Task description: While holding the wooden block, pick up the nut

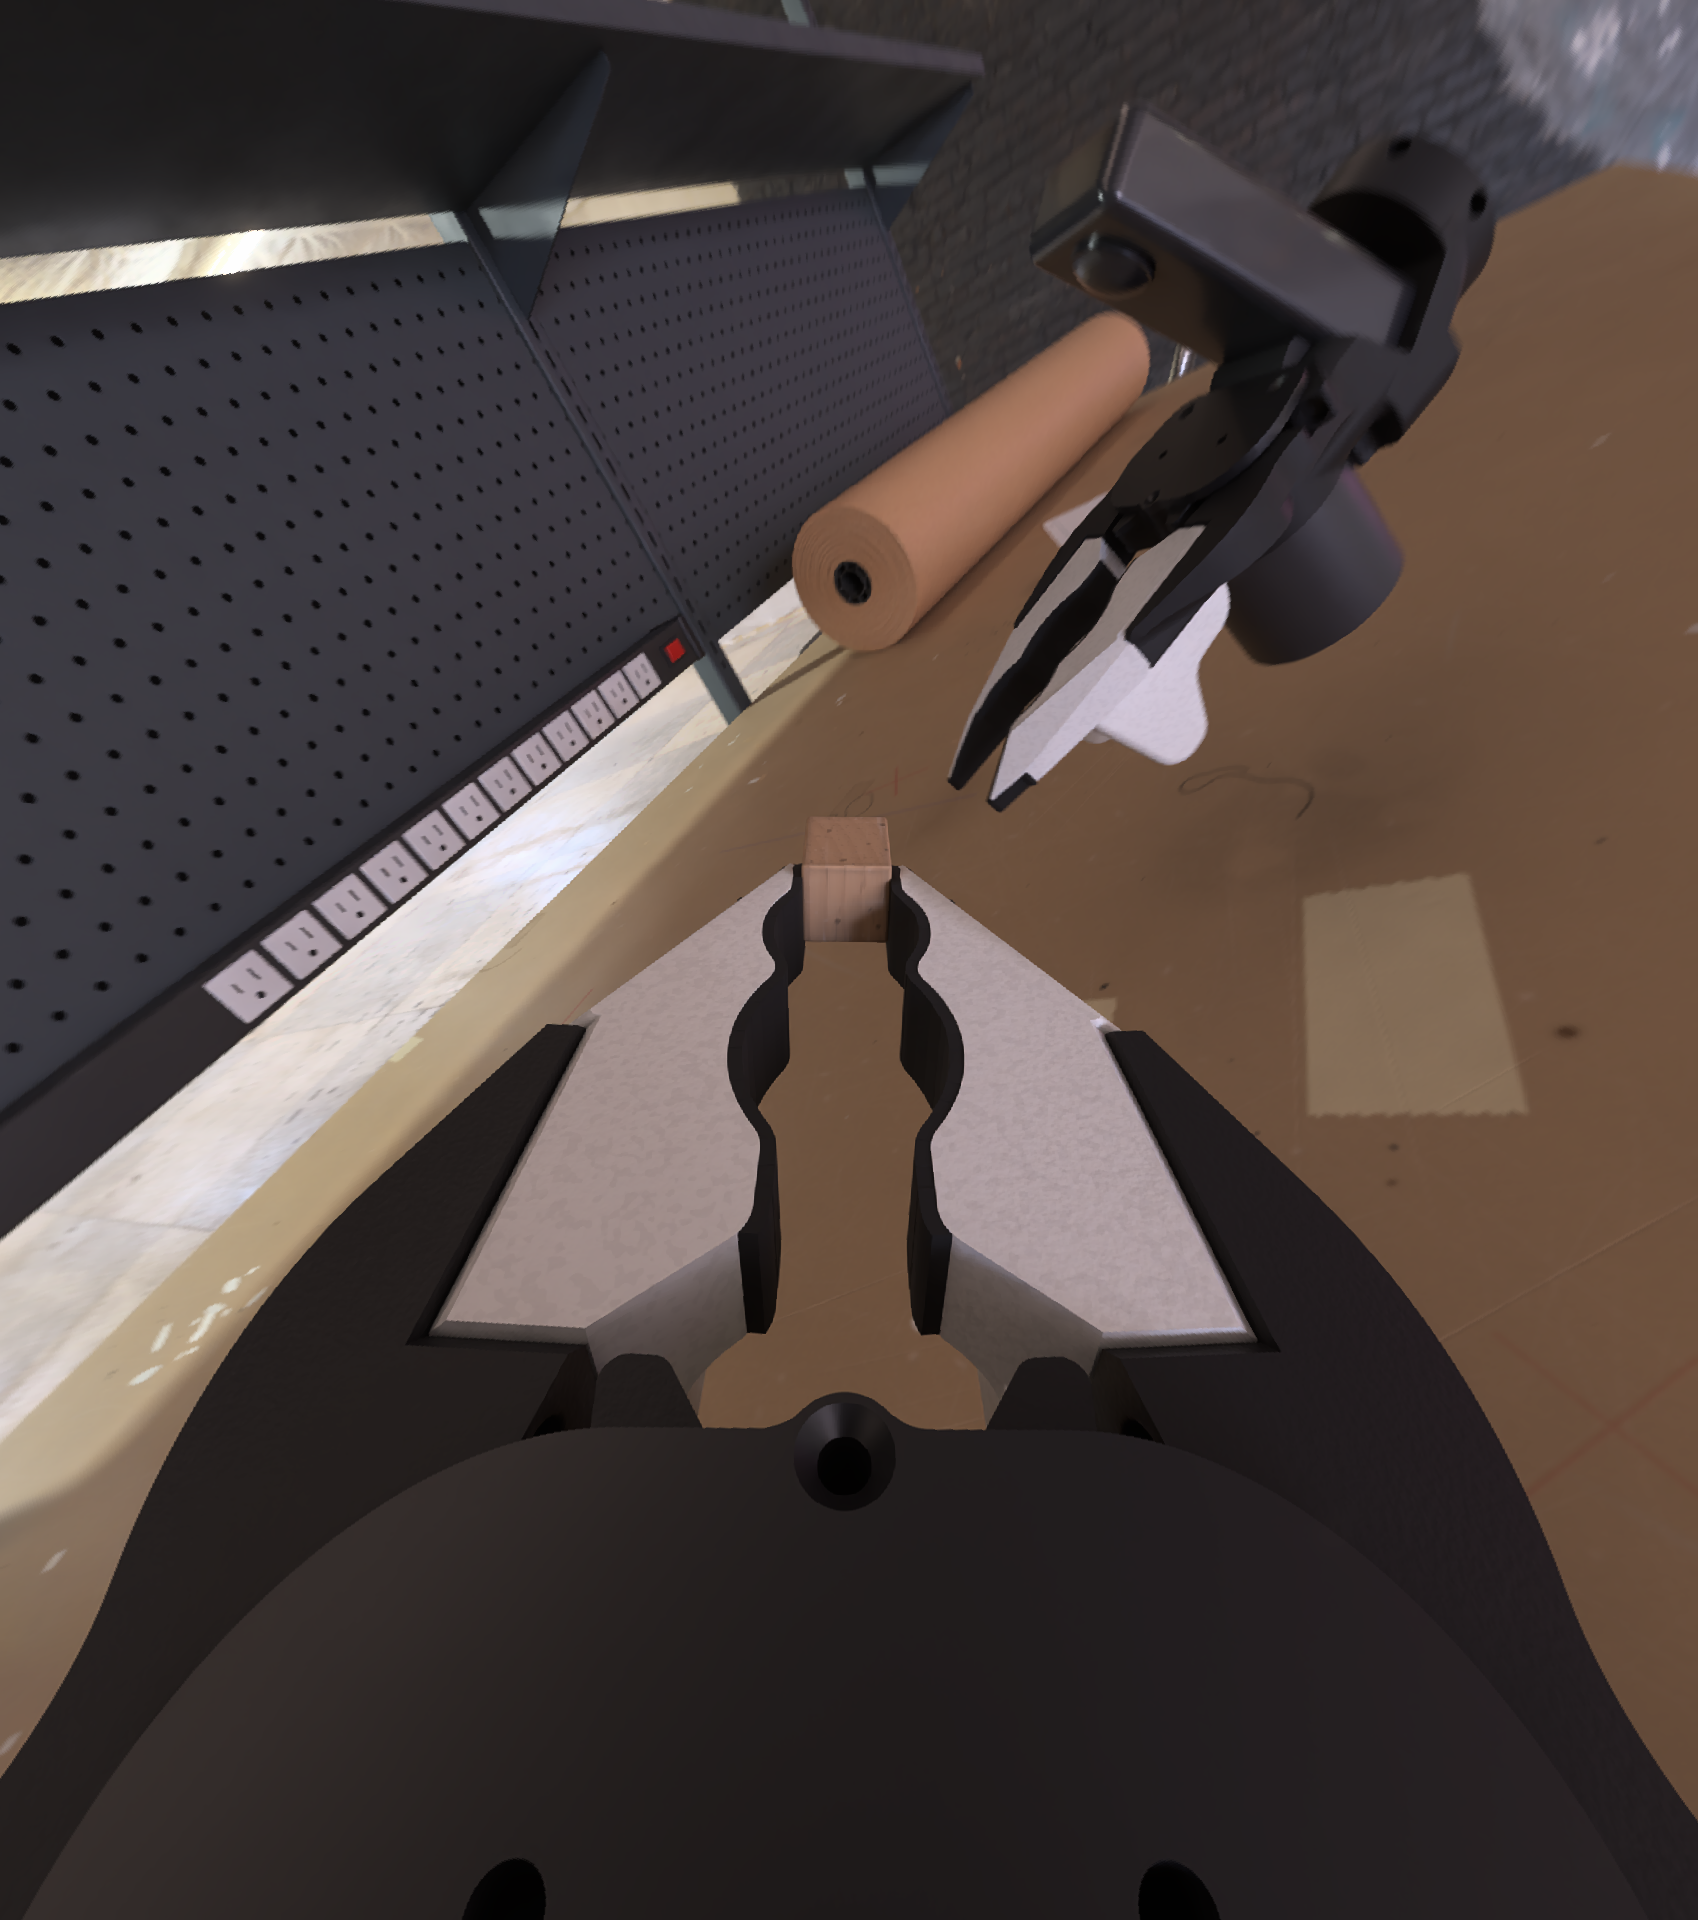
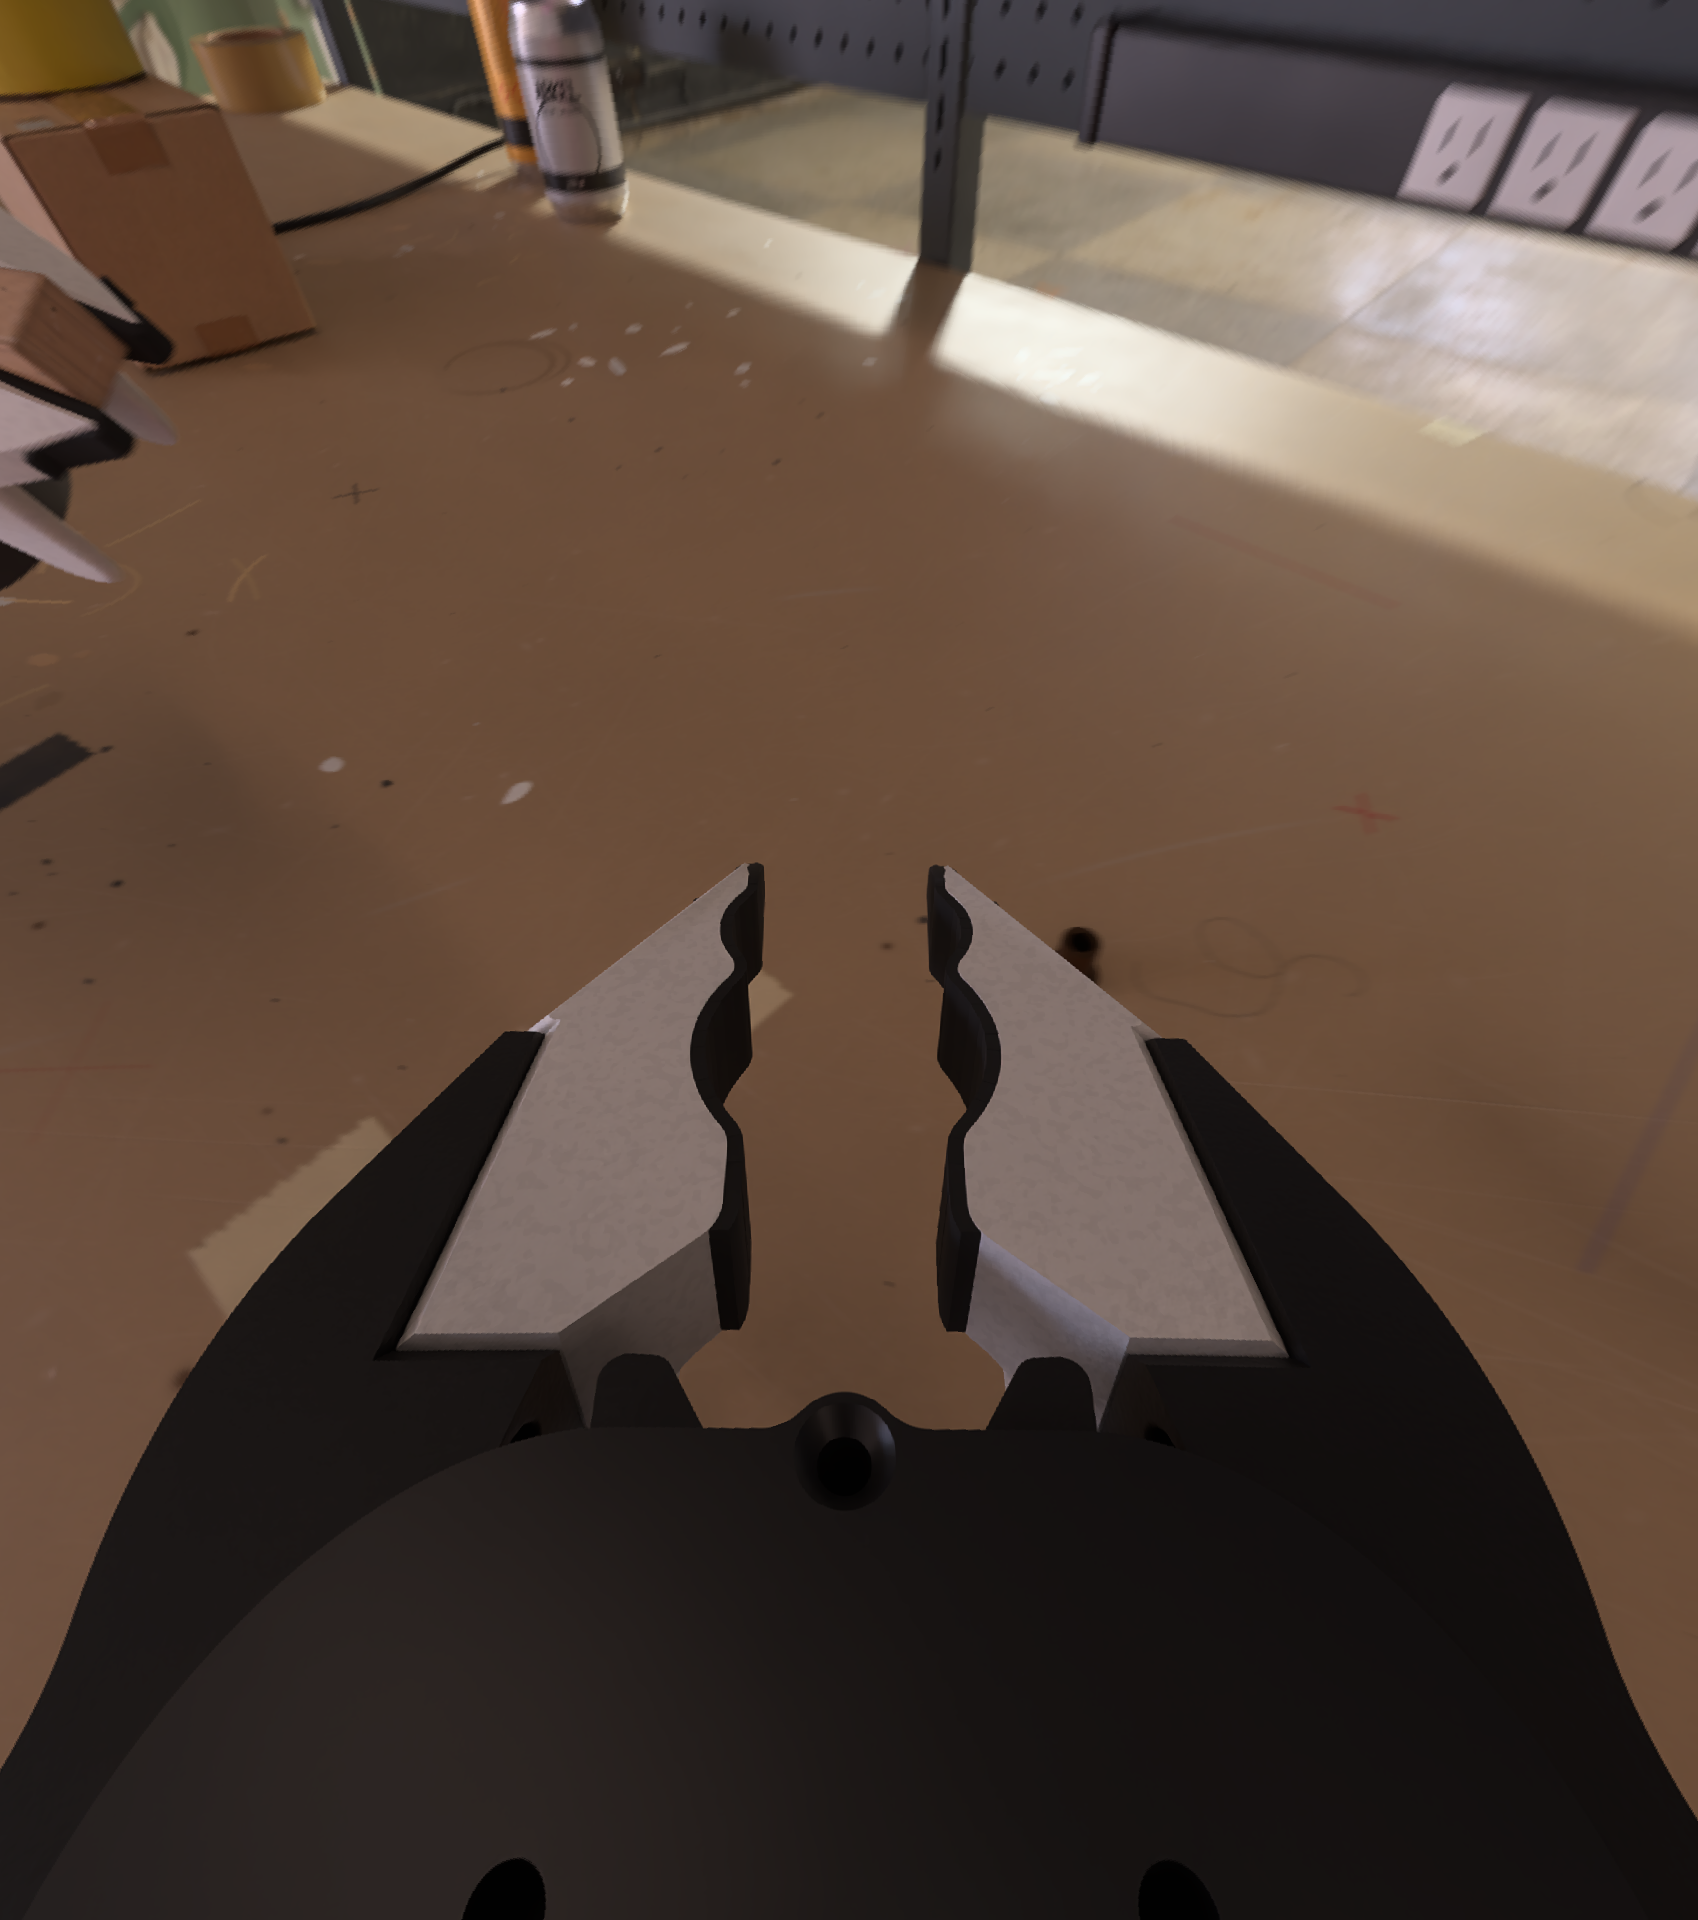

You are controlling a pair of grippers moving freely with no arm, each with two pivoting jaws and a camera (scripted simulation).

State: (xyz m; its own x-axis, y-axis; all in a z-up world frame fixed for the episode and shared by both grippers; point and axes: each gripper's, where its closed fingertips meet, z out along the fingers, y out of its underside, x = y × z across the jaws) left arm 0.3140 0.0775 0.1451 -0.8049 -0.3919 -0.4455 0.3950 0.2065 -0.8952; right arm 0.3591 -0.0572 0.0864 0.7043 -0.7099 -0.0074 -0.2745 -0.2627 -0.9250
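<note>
The wooden block (image 1: 849, 891) is pinched by the left gripper (image 1: 847, 883) – right gripper (image 2: 845, 883) jaws parted, empty – they should be centred over the nut (image 2: 1080, 943)

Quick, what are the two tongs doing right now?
Left tongs: closed on the wooden block.
Right tongs: open, holding nothing.

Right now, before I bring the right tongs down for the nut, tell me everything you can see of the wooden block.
The wooden block is a small, pale, light-grained cube with crisp edges. It sits pinched at the very tips of the left tongs, one fingertip pressed on each opposite side, its far end poking out beyond them. In the right wrist view the wooden block hangs clear above the brown tabletop, touching nothing else.
</note>
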